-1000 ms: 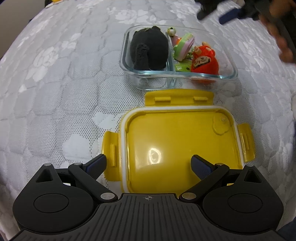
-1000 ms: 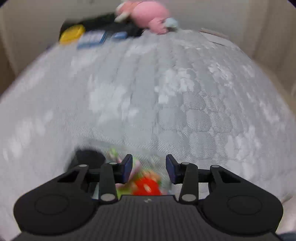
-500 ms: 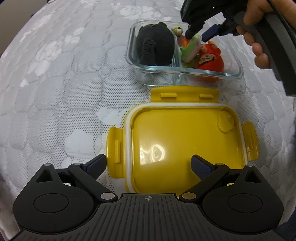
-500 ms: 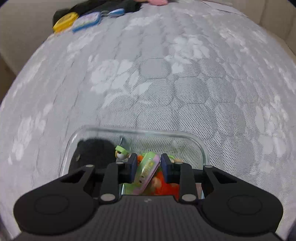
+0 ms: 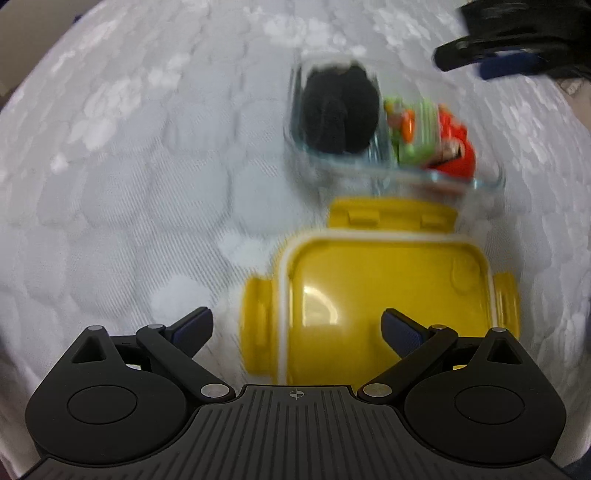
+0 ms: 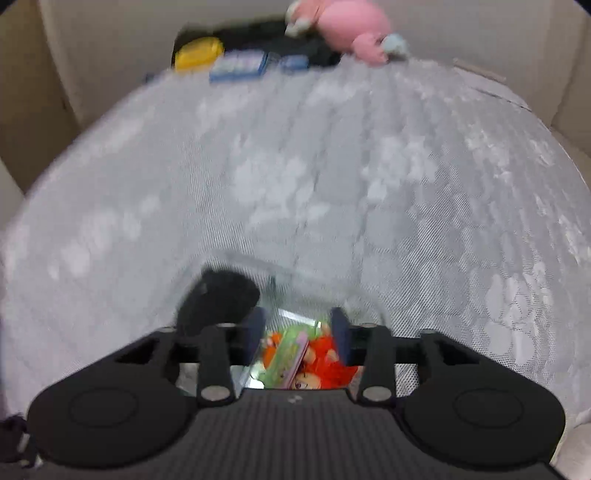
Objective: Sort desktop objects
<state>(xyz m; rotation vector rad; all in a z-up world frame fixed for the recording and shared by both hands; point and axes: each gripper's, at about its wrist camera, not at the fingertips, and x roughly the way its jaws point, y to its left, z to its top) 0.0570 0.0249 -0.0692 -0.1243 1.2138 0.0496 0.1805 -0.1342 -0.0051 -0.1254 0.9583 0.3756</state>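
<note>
A clear glass two-part box holds a black plush in its left part and a green-pink toy and a red doll in its right part. A yellow lid lies upside down in front of it. My left gripper is open and empty, low over the lid's near edge. My right gripper is open and empty above the box's right part; it also shows at the top right of the left wrist view. The toys show between its fingers.
The surface is a grey-white patterned mattress. At its far end lie a pink plush, a yellow item, blue cards and a black item. Beige walls border the far side.
My right gripper has opened, let go of the green-pink toy in the box, and lifted away. My left gripper has shifted left; the lid and box now sit further right.
</note>
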